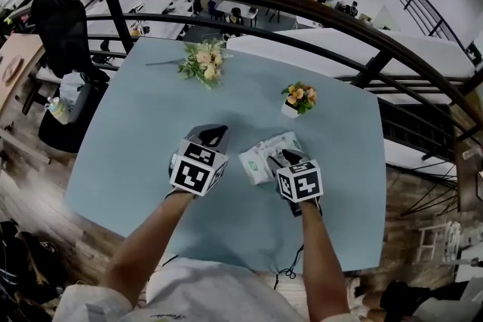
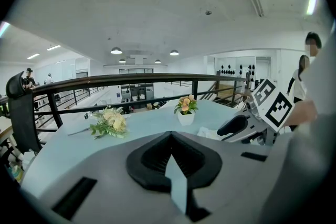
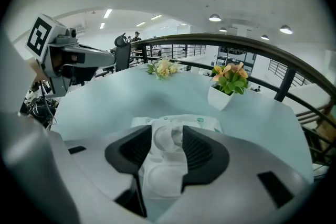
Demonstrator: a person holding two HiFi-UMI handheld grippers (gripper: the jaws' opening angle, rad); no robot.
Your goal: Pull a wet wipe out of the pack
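Note:
The white wet wipe pack [image 1: 260, 156] lies on the pale blue table [image 1: 151, 124], right of centre. In the right gripper view the pack [image 3: 203, 123] has its round lid [image 3: 160, 178] flipped open toward me, and a crumpled tuft of wipe [image 3: 172, 139] sticks up from the opening. My right gripper [image 3: 167, 134] is tilted down over the pack [image 1: 287, 157], open, its pads on either side of the tuft with room left. My left gripper [image 1: 213, 136] hovers left of the pack, shut and holding nothing [image 2: 169, 137].
A small white pot of orange flowers [image 1: 299, 99] stands behind the pack. A flower bunch [image 1: 204, 62] lies near the far edge. A dark curved railing [image 1: 317, 11] runs behind the table. A chair with a dark jacket [image 1: 64, 26] stands at the left.

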